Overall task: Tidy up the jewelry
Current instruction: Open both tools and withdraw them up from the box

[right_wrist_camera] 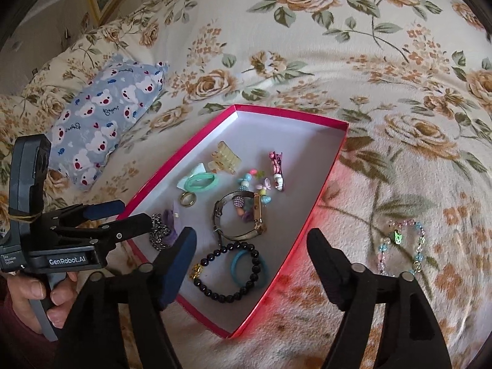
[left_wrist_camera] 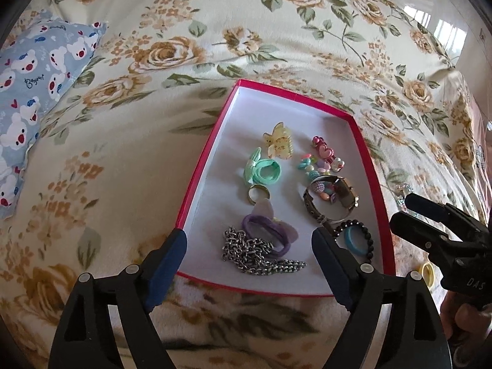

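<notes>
Floral blanket [right_wrist_camera: 338, 61] surrounds red box [right_wrist_camera: 319, 196]; both grippers [left_wrist_camera: 249, 246] [right_wrist_camera: 252, 246] gape

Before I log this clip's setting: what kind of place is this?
Most likely a bedroom, on a bed: a floral blanket covers the whole surface, a bear-print pillow lies on it, and the red box of jewelry sits on the soft cover.

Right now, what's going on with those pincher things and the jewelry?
Both hand-held grippers open, empty: left, right. Pastel bead bracelet outside red box, on blanket. Nothing blocking.
</notes>
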A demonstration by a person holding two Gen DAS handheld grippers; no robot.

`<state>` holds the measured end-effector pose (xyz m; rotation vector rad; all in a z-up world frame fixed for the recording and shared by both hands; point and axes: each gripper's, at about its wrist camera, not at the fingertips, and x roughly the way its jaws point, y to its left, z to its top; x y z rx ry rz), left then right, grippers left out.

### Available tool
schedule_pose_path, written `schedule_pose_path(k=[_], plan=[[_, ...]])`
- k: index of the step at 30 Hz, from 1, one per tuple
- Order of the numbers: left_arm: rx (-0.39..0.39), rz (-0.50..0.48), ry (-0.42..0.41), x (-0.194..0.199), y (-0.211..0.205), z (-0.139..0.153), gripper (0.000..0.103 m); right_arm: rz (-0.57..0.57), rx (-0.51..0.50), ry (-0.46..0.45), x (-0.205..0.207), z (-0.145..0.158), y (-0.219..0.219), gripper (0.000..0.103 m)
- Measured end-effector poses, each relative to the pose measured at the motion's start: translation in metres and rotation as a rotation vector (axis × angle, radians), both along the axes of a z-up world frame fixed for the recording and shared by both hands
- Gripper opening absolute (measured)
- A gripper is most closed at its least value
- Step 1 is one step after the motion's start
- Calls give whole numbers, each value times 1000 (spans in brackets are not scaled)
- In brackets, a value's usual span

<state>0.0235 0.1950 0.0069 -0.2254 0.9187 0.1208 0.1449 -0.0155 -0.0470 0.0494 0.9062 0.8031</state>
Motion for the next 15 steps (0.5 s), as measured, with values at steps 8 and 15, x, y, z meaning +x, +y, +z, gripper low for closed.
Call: schedule_pose_path(k=[8, 15], plan=[[10, 37, -19, -27, -2, 11, 89, -13, 22, -11, -12, 5, -10, 80], [-87, 131, -56, -59, 13, 12, 91, -6, 39, 1, -26, -3, -12, 81]])
